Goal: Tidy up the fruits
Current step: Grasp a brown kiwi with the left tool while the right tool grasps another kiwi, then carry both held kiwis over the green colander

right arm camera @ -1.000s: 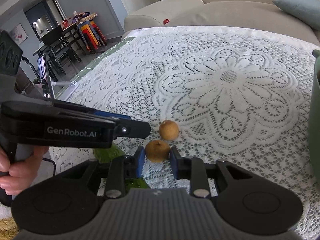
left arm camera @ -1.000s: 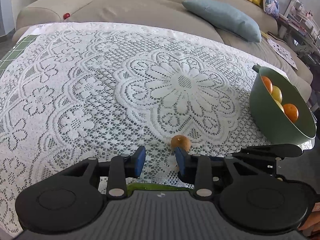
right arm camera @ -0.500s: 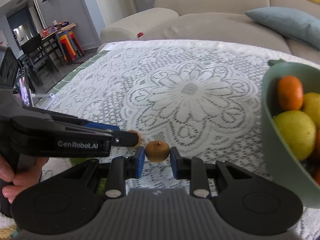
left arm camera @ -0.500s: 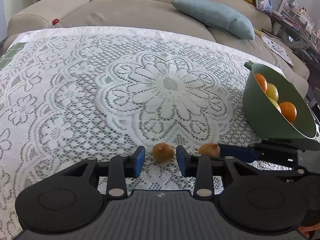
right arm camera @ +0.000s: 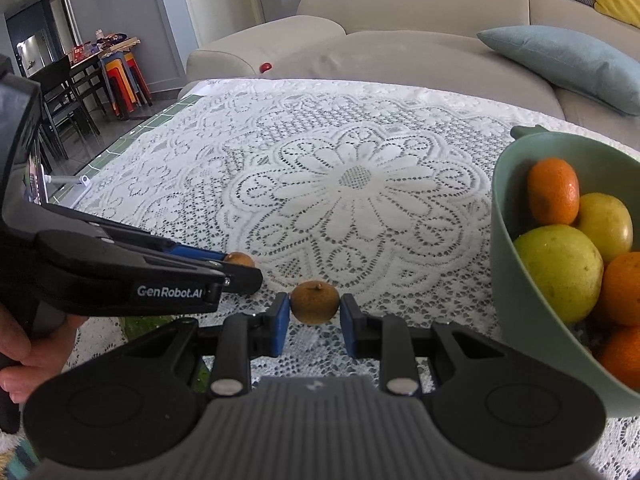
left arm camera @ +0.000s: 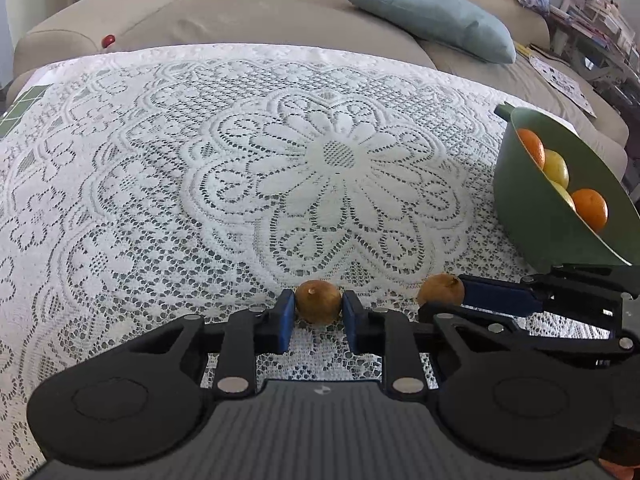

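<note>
Two small brown round fruits are each in a gripper above the white lace tablecloth point(left arm camera: 200, 160). My left gripper point(left arm camera: 318, 314) is shut on one brown fruit point(left arm camera: 318, 302), its blue pads pressing both sides. My right gripper point(right arm camera: 315, 316) is shut on the other brown fruit point(right arm camera: 315, 302). In the left wrist view the right gripper point(left arm camera: 444, 298) comes in from the right with its fruit point(left arm camera: 440, 289). In the right wrist view the left gripper point(right arm camera: 242, 270) holds its fruit point(right arm camera: 239, 258) just left. A green bowl point(left arm camera: 520, 208) with oranges and yellow fruit stands at the right point(right arm camera: 502, 248).
A beige sofa point(left arm camera: 260, 4) with a blue cushion point(left arm camera: 432, 20) and a small red ball point(left arm camera: 107, 41) lies behind the table. Dark dining chairs point(right arm camera: 60, 92) stand far left. A hand point(right arm camera: 16, 352) grips the left gripper's handle. The table's front edge is close below both grippers.
The left jaws slid around the brown fruit on the cloth and closed on it. The right gripper swung right with its fruit, bringing the bowl into its view.
</note>
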Demonstrator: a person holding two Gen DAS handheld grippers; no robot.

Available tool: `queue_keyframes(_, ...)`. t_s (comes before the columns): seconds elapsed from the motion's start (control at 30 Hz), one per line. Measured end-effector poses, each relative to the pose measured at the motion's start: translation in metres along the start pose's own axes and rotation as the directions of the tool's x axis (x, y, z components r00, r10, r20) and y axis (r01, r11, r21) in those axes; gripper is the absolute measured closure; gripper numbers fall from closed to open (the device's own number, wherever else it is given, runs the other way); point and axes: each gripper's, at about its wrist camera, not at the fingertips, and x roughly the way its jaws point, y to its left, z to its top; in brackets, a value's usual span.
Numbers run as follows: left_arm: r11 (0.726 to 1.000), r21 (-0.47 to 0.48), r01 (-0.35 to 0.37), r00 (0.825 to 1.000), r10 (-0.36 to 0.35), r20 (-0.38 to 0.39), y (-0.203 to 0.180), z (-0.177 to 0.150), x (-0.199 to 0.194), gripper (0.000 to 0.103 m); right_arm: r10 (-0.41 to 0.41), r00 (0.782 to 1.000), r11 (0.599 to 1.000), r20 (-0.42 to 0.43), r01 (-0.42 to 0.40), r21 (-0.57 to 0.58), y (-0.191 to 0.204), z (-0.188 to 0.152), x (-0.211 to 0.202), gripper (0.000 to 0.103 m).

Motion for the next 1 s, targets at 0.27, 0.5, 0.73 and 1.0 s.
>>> queue_keyframes(0.27, 0.999, -0.037, 0.01, 0.997, -0.007, 0.073, -0.001, 0.002, -0.019, 0.075, -0.026, 0.998, 1.0, 0.05, 0.026, -0.009, -0.003, 0.001, -0.014, 0.079)
queue_keyframes(0.5, 0.997, -0.053, 0.049, 0.985, -0.039, 0.165, -0.015, 0.004, -0.049, 0.075, -0.088, 0.985, 0.993, 0.146, 0.099, -0.067, 0.0, 0.002, -0.038, 0.079)
queue_keyframes(0.73, 0.994, -0.057, 0.093, 0.968, -0.077, 0.238, -0.035, 0.011, -0.07, 0.075, -0.156, 0.95, 0.976, 0.271, 0.19, -0.108, 0.0, -0.001, -0.072, 0.079)
queue_keyframes(1.0, 0.99, -0.023, 0.138, 0.955, -0.127, 0.267, -0.068, 0.02, -0.075, 0.075, -0.246, 0.908, 0.957, 0.339, 0.282, -0.062, -0.018, -0.006, -0.097, 0.079)
